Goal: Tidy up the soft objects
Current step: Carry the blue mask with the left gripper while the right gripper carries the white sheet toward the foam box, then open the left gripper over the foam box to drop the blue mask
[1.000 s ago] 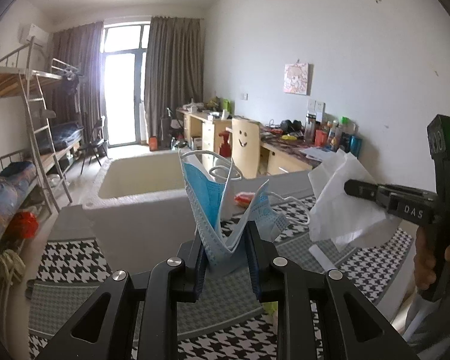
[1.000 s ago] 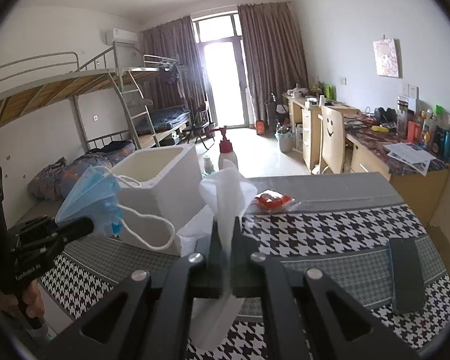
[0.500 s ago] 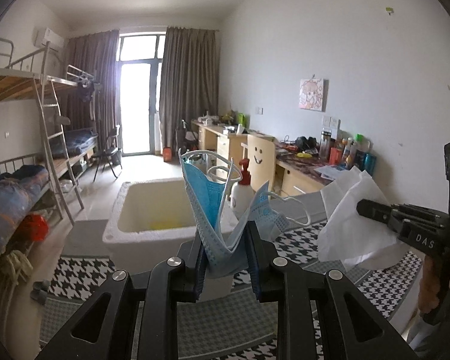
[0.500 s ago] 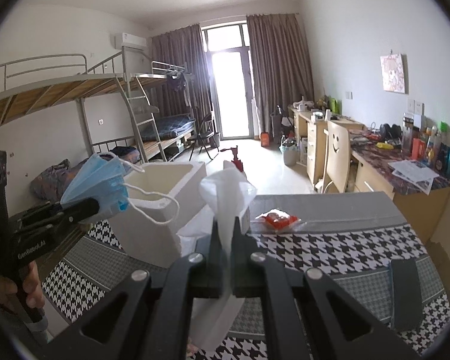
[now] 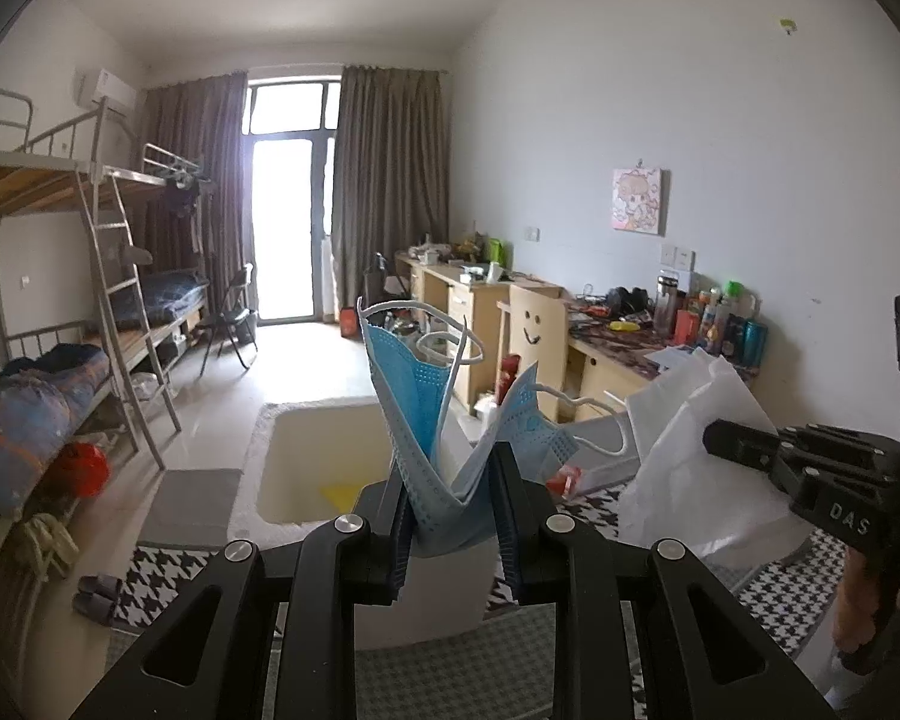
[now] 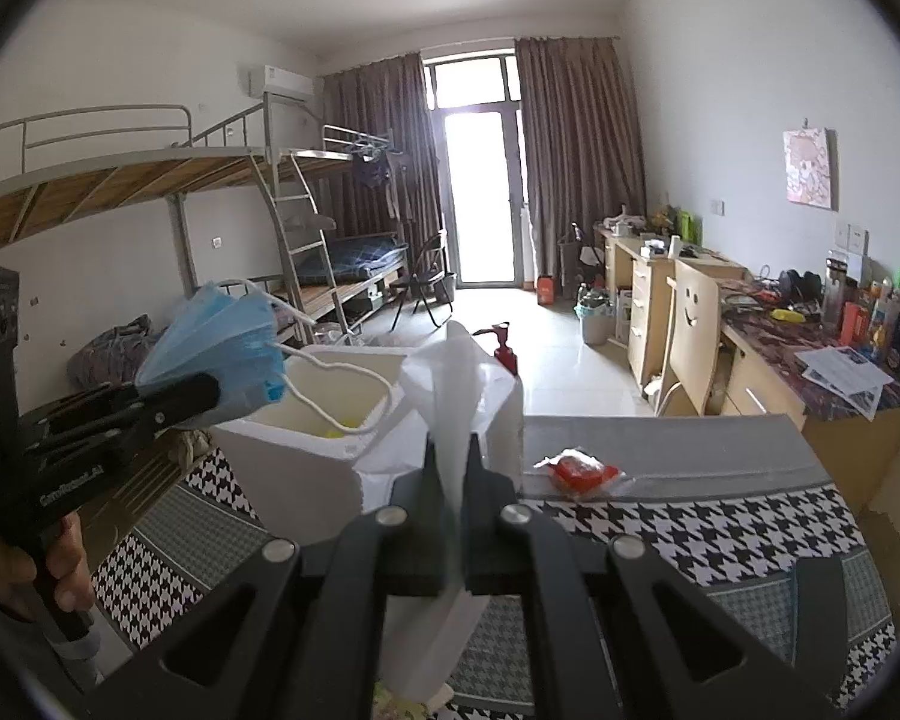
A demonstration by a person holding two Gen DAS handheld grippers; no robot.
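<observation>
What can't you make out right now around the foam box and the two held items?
- Foam box floor, both views: walls hide all but a yellow scrap.
- Red packet: label too small; in the left wrist view the mask largely covers it.
- White tissue lower end: cut off by the right gripper.

Houndstooth-covered table (image 6: 720,528) carries white foam box (image 6: 306,462), red packet (image 6: 582,471), dark flat item (image 6: 819,585).
</observation>
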